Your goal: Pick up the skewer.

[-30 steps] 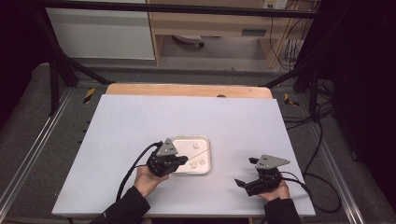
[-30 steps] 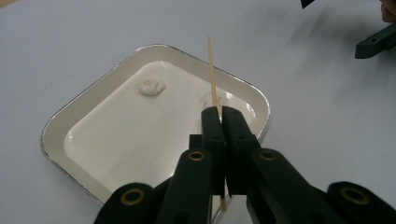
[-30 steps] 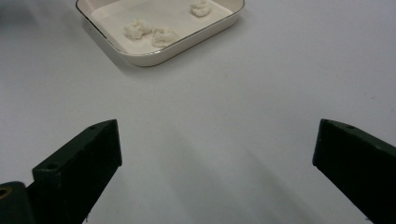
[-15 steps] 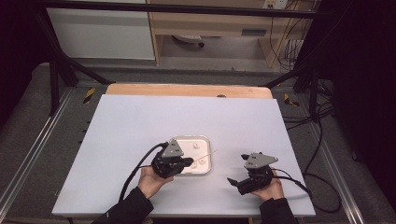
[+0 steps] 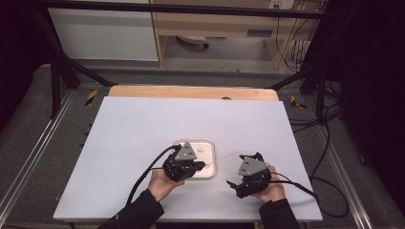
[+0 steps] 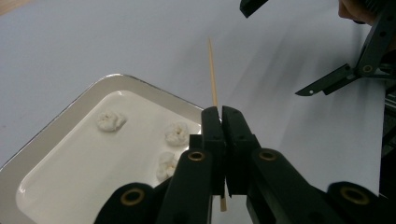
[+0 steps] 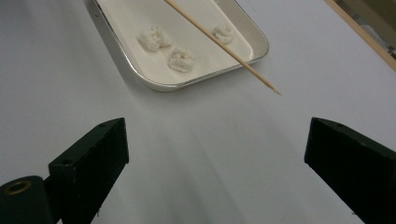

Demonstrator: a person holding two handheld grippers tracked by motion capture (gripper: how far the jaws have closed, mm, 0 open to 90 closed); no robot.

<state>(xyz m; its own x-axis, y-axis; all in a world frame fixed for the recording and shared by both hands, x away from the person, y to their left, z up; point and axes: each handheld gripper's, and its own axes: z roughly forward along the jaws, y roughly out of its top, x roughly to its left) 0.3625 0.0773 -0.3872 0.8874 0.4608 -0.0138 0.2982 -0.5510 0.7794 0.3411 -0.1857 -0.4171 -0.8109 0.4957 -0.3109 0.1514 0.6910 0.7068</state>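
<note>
We saw the left gripper [image 6: 223, 122] clamped tight on a thin wood stick [image 6: 212, 70] by the tray [image 5: 210, 143] near the desk's front edge, w/ the right gripper [image 7: 215, 154] wide open & closing a bit, holding nothing.

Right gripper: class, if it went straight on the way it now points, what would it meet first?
Probably the tip of the wooden skewer held in the left gripper, which crosses its line above the table. Just beyond sits the tray with three white lumps. Depth is hard to judge, so the open right gripper might pass under the skewer.
</note>
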